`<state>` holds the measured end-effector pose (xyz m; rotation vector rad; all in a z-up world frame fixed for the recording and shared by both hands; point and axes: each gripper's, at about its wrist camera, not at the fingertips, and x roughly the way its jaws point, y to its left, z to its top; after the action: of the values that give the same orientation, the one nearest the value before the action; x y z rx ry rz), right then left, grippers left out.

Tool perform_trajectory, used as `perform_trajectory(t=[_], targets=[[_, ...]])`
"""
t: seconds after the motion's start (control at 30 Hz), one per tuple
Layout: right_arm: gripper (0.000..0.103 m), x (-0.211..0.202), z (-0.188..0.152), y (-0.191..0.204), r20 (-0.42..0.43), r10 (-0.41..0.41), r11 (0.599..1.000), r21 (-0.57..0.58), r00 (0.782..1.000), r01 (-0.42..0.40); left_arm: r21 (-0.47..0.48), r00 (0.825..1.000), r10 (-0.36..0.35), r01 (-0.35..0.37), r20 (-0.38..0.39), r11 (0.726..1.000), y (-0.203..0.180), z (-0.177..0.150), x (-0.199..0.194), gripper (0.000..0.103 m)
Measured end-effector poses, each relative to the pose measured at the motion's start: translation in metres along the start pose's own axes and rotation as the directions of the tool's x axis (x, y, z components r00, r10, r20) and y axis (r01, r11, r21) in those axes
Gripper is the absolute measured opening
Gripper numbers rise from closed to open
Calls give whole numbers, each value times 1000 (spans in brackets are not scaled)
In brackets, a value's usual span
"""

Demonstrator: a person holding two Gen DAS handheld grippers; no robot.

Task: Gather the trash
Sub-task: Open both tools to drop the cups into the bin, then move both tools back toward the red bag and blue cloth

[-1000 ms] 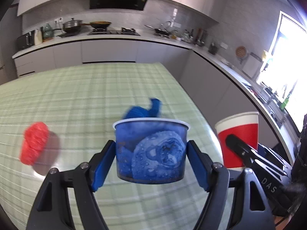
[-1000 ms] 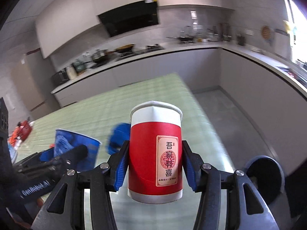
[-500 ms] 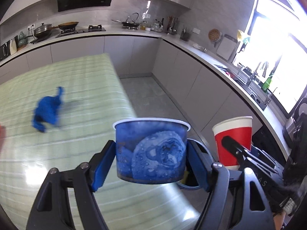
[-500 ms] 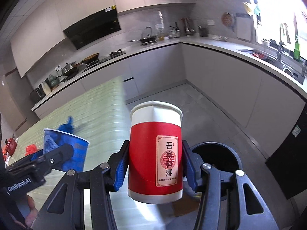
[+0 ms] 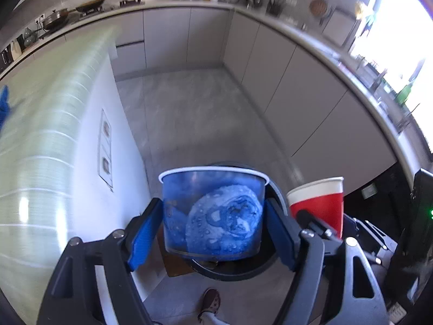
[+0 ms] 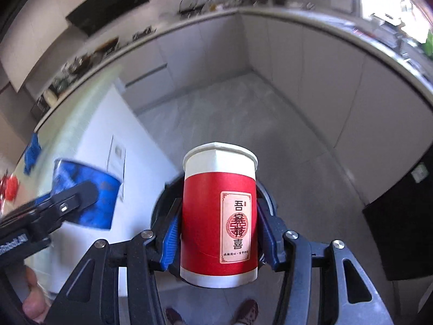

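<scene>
Grey floor tiles and pale kitchen cabinets fill the background. Left gripper [image 5: 213, 230] holds a blue cup [image 5: 213, 211] upright between its blue pads, which press on both its sides. Right gripper [image 6: 218, 233] has a red cup [image 6: 218, 214] upright between its pads; its jaws are opening, though the pads look close against the cup's sides. Both cups hang over a dark round bin [image 6: 268, 197] on the floor. Left of it stands the green-clothed worktop [image 5: 40, 135], bearing a blue rag [image 6: 31, 149].
</scene>
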<state>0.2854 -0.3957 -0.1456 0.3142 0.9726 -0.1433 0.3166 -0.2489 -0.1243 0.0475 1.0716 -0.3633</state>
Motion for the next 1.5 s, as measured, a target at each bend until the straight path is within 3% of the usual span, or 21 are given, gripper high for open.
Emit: perform_trajectory(t=[0.17, 0.27, 0.43, 0.63, 0.87, 1.07, 1.33, 1.5], targets=[[70, 41, -11, -24, -85, 20, 1000, 8, 996, -20, 4, 990, 57, -57, -129, 998, -9, 5, 49, 77], [70, 39, -9, -42, -73, 5, 999, 47, 997, -2, 15, 987, 83, -82, -139, 997, -13, 11, 54, 78], [70, 12, -2, -47, -8, -39, 997, 66, 999, 39, 18, 995, 91, -91, -46, 996, -21, 25, 18, 78], [70, -31, 16, -10, 84, -62, 997, 47, 994, 59, -16, 996, 65, -65, 54, 998, -3, 35, -52, 78], [70, -69, 21, 78, 140, 6, 1000, 7, 990, -8, -67, 982, 105, -95, 159, 993, 75, 11, -138, 79], [72, -80, 8, 195, 169, 79, 994, -86, 983, -65, -136, 961, 182, -156, 207, 978, 174, -23, -188, 80], [73, -68, -21, 347, 158, 159, 973, -190, 975, -128, -226, 930, 299, -250, 215, 941, 294, -55, -222, 82], [73, -57, -24, 409, 128, 193, 957, -242, 973, -158, -298, 920, 344, -281, 186, 912, 347, -62, -221, 84]])
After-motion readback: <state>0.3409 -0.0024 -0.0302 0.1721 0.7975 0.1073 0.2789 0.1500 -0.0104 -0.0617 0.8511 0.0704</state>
